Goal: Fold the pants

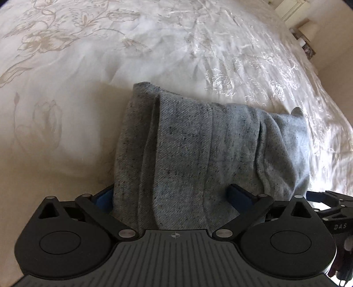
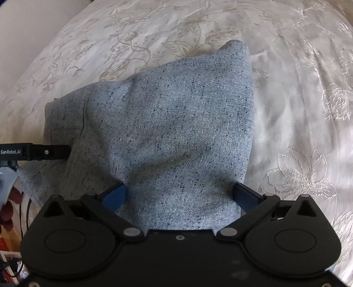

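The grey-blue speckled pants [image 1: 198, 143] lie folded into a thick bundle on the bed. In the left wrist view my left gripper [image 1: 171, 196] points down over the bundle's near end. Its jaws stand wide, with cloth lying loose between the blue fingers [image 1: 239, 195]. In the right wrist view the pants [image 2: 176, 110] rise to a peak at the far right corner. My right gripper [image 2: 181, 194] is open too, its blue fingers [image 2: 115, 195] standing either side of the near edge. The left gripper's black finger [image 2: 44, 152] reaches onto the bundle from the left.
A cream bedspread [image 1: 88, 55] with a floral pattern covers the bed all around the pants. Pale furniture [image 1: 291, 11] stands past the bed's far right corner. At the bed's left edge, cables and a red-patterned floor [image 2: 11, 198] show below.
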`<move>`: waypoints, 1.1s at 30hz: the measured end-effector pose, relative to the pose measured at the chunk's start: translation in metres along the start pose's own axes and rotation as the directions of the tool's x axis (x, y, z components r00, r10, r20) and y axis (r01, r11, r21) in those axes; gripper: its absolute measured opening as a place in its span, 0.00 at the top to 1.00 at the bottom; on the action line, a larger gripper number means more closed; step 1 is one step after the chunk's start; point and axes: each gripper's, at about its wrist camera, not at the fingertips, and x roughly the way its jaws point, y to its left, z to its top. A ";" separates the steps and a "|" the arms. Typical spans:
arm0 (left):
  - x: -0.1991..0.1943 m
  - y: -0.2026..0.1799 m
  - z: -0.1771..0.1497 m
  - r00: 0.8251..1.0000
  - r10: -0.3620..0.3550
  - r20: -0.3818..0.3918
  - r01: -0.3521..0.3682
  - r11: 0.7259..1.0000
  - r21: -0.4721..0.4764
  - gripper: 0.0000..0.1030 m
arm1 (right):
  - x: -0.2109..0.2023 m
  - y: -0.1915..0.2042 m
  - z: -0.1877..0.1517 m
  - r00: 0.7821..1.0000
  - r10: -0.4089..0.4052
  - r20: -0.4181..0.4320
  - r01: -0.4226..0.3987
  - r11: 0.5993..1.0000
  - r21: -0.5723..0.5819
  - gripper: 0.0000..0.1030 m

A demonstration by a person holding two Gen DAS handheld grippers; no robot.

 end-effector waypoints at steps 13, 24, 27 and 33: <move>-0.031 -0.024 0.005 0.998 -0.027 0.048 0.023 0.997 0.080 0.71 | -0.029 0.020 0.014 0.996 -0.070 0.058 0.063 0.991 0.120 0.82; -0.112 -0.002 0.051 0.970 -0.074 0.232 0.024 0.976 0.215 0.75 | -0.092 0.098 0.050 0.972 -0.036 0.231 0.017 0.996 0.086 0.88; -0.132 0.018 0.078 0.955 -0.046 0.292 -0.026 0.971 0.237 0.75 | -0.087 0.121 0.082 0.963 0.012 0.268 -0.023 0.999 0.040 0.88; -0.158 0.079 0.138 0.927 0.025 0.373 -0.094 0.981 0.168 0.74 | -0.047 0.182 0.174 0.936 0.113 0.334 -0.091 0.993 -0.082 0.88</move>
